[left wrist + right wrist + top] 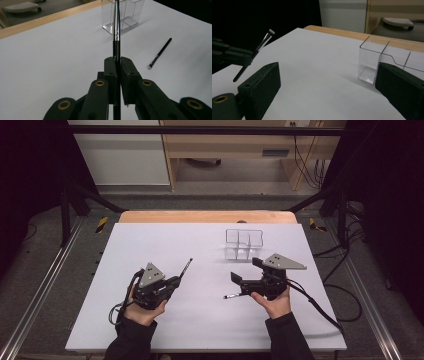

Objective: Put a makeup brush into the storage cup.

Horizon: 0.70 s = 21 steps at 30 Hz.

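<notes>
My left gripper (175,281) is shut on the handle of a thin black makeup brush (186,268), whose tip points up and away toward the table's far side. In the left gripper view the jaws (116,61) pinch that brush (116,30) upright between the pads. A second brush (160,53) with a pale tip lies flat on the white table. In the high view it (231,296) pokes out just below my right gripper (246,270). The right gripper (328,72) is open wide with nothing between its jaws. A clear plastic organizer (243,243) with compartments stands beyond it.
The white table top (150,240) ends in a wooden strip (205,216) at the far edge. Cables trail from both grippers toward the near edge. From the right gripper view, the organizer (384,57) stands close ahead on the right and the left gripper's brush (265,40) is at far left.
</notes>
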Tool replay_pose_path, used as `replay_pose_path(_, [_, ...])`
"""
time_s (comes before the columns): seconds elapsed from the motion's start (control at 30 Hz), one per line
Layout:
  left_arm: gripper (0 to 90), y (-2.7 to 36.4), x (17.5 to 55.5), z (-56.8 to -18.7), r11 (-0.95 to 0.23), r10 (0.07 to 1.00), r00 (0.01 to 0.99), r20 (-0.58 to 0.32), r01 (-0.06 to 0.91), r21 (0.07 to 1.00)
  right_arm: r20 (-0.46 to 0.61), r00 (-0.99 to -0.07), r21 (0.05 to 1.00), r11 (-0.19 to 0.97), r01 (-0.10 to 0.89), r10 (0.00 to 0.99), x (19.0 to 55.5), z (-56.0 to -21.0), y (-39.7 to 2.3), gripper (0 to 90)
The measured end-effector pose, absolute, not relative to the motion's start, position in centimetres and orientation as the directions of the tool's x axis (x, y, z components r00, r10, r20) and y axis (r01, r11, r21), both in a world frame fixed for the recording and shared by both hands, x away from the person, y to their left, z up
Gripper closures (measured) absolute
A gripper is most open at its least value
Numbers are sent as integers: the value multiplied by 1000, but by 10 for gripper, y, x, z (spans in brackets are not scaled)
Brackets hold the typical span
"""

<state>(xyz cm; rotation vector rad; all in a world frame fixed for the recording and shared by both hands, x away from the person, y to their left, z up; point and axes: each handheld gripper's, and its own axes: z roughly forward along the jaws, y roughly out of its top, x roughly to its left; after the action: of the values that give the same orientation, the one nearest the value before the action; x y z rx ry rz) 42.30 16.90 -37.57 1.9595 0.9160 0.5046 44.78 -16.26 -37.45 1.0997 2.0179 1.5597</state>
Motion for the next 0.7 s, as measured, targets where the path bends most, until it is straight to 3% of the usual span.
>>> replay_pose_path(0.7, [832, 143, 422, -384, -239, 765, 641, -63, 373, 897, 225, -657, 937, 24, 348, 720, 453, -365, -138, 106])
